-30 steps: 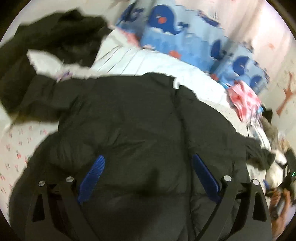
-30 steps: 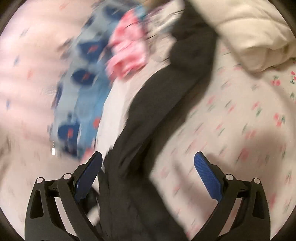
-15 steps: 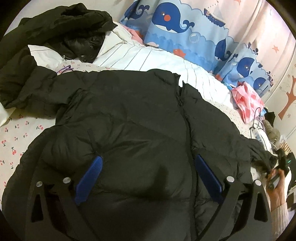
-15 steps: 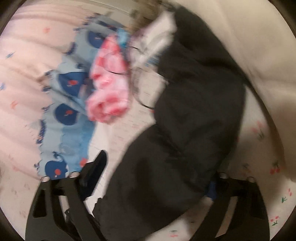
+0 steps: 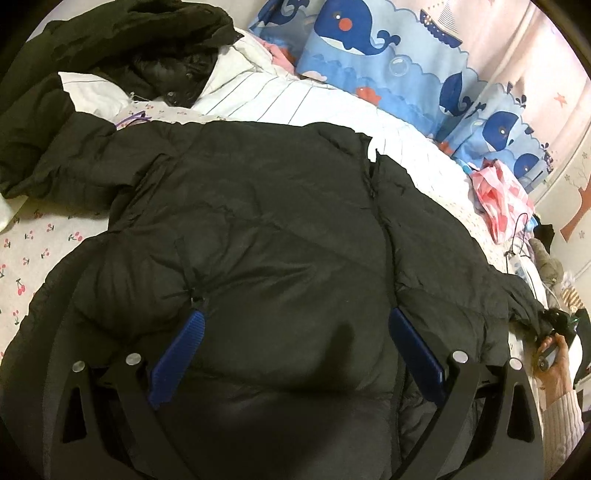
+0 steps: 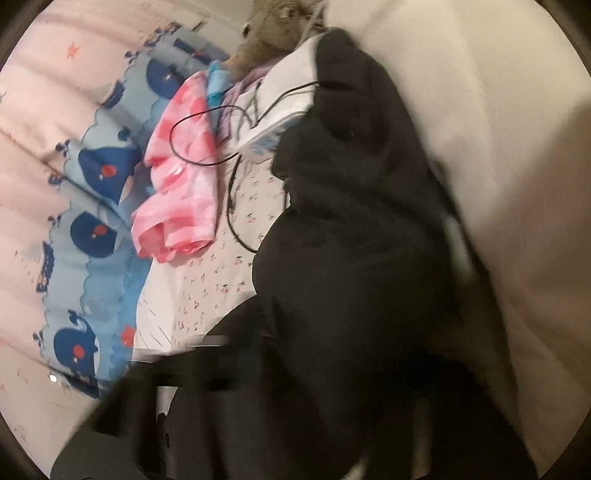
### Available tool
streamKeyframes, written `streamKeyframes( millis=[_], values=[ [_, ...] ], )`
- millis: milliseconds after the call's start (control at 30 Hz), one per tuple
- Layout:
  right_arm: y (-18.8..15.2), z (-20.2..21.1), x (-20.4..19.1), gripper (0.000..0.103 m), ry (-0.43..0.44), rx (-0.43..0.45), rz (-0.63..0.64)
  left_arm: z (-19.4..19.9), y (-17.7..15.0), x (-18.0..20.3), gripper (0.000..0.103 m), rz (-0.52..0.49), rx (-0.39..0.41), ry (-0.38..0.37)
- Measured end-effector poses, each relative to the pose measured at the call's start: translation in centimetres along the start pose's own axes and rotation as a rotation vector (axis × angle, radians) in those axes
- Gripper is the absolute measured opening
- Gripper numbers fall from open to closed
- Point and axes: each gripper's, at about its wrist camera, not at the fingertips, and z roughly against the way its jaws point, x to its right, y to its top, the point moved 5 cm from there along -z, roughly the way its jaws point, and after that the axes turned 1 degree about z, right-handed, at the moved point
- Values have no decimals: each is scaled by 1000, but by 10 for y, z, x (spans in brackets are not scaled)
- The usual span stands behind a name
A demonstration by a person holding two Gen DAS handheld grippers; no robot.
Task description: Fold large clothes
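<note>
A large black puffer jacket [image 5: 280, 229] lies spread front-up on the bed and fills the left wrist view. My left gripper [image 5: 297, 315] hovers open just above its lower front, blue pads [image 5: 177, 362] wide apart with nothing pinched. At the far right, a hand [image 5: 554, 365] holds my right gripper [image 5: 554, 321] at the end of the jacket's sleeve. In the blurred right wrist view the black sleeve [image 6: 354, 258] covers the whole lower picture. It hides the fingers, whose jaws are closing down on the sleeve fabric.
A second dark coat [image 5: 129, 48] is heaped at the back left on a white striped quilt [image 5: 295, 99]. Whale-print curtain [image 5: 369, 40] runs along the far side. Pink checked cloth [image 6: 177, 206], black cables [image 6: 236, 221] and a plush toy [image 6: 273, 29] lie beyond the sleeve; a cream duvet [image 6: 498, 129] lies beside it.
The right gripper swept along the sleeve toward its end. Its blue pads, wide apart before, have closed in and vanished under the black fabric. The left gripper has barely shifted.
</note>
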Motion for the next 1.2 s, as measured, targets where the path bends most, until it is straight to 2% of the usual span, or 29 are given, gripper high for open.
streamKeyframes(
  millis=[67,133,167,233,267,300,333,367,567,600,633,667,700,767,867,1067,1200],
  values=[
    [3,15,-21,8,22,40,101,1,1,0,96,2,6,1],
    [3,40,-43,8,113,99,194,2,1,0,96,0,9,-2],
    [2,50,-48,8,133,125,228,3,1,2,96,-4,10,-3],
    [-2,47,-42,11,124,88,226,3,1,2,96,-7,8,-3],
    [-3,37,-32,24,101,37,198,3,0,2,96,-7,5,-5],
    [-4,30,-22,52,78,5,161,2,0,2,96,-5,2,-6],
    [-3,24,-8,62,70,-14,97,2,-1,2,96,-3,0,-7],
    [-1,20,2,68,67,-18,47,2,-1,2,96,-1,-2,-8],
    [6,-2,4,69,22,-51,55,-1,0,-1,96,7,-5,0],
    [9,-4,5,67,23,-47,47,-2,0,-2,96,10,-9,1],
    [11,-4,6,61,33,-40,32,-3,0,-2,96,14,-12,1],
    [13,-3,5,38,32,-37,30,-3,-1,-3,96,16,-16,1],
    [16,-1,2,21,32,-32,34,-3,-1,-3,96,18,-16,1],
    [21,12,-3,11,73,-3,57,-2,0,-4,96,21,-13,0],
    [24,28,-10,6,104,19,118,-1,1,-4,96,26,-10,-5],
    [29,40,-10,6,91,13,134,-2,-1,-5,96,25,-17,-5],
    [29,50,-23,6,125,38,134,0,1,-4,96,6,4,18]
  ],
)
